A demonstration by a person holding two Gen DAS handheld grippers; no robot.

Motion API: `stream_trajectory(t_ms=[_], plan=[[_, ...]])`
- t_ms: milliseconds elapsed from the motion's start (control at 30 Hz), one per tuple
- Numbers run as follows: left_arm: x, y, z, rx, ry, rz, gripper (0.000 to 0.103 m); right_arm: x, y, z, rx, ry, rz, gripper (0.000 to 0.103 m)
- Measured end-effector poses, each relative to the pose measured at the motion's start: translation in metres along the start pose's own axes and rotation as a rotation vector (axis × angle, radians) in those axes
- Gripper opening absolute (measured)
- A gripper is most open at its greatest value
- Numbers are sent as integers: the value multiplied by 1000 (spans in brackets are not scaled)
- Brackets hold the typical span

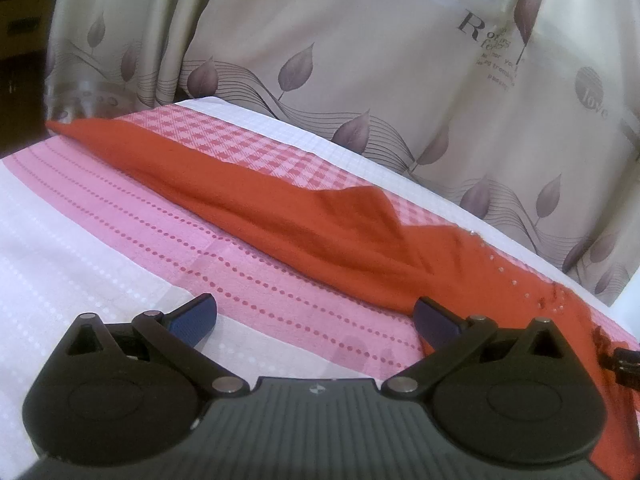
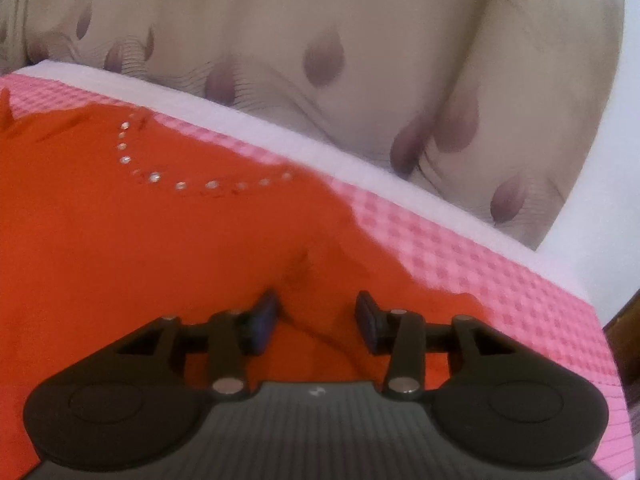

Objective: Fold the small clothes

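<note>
An orange-red garment (image 1: 320, 220) lies stretched along the pink and white sheet, with a raised crease near its middle. In the right wrist view the same garment (image 2: 120, 240) fills the left and centre, with a curved row of small shiny studs (image 2: 180, 185) on it. My left gripper (image 1: 316, 314) hovers open and wide over the pink dotted stripe. Its right fingertip (image 1: 434, 316) sits at the garment's near edge, with nothing between the fingers. My right gripper (image 2: 316, 316) is partly open just above the garment. A soft fold of orange cloth lies between its fingers, and the pads stand clear of it.
The sheet (image 1: 100, 240) has white, dotted pink and checked pink (image 2: 480, 264) bands. A beige curtain with a leaf print (image 1: 360, 60) hangs close behind its far edge. Dark furniture (image 1: 20, 20) shows at the upper left. A small black part (image 1: 626, 362) pokes in at the right edge.
</note>
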State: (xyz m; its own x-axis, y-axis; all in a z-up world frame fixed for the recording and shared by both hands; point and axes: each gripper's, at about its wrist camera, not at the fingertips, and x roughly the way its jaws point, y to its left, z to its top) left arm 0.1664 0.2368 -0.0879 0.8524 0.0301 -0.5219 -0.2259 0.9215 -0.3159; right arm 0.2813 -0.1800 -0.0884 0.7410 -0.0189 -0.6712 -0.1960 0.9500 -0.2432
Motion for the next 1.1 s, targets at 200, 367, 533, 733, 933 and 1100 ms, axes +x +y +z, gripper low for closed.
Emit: stream_trajectory(t_ms=[200, 367, 533, 733, 933, 1100], plan=[[0, 0, 0, -4, -1, -2, 103, 6, -9, 13, 69, 12, 40, 10], [-1, 2, -2, -17, -6, -5, 103, -6, -5, 34, 188, -56, 90, 9], [-1, 3, -2, -27, -10, -8, 103, -23, 26, 66, 258, -154, 171, 8], [-1, 3, -3, -40, -13, -12, 103, -32, 39, 55, 204, -136, 154, 21], [-1, 3, -3, -40, -14, -11, 103, -35, 18, 10, -4, -50, 35, 52], [-1, 3, -3, -37, -12, -8, 103, -14, 12, 9, -66, -15, 5, 51]])
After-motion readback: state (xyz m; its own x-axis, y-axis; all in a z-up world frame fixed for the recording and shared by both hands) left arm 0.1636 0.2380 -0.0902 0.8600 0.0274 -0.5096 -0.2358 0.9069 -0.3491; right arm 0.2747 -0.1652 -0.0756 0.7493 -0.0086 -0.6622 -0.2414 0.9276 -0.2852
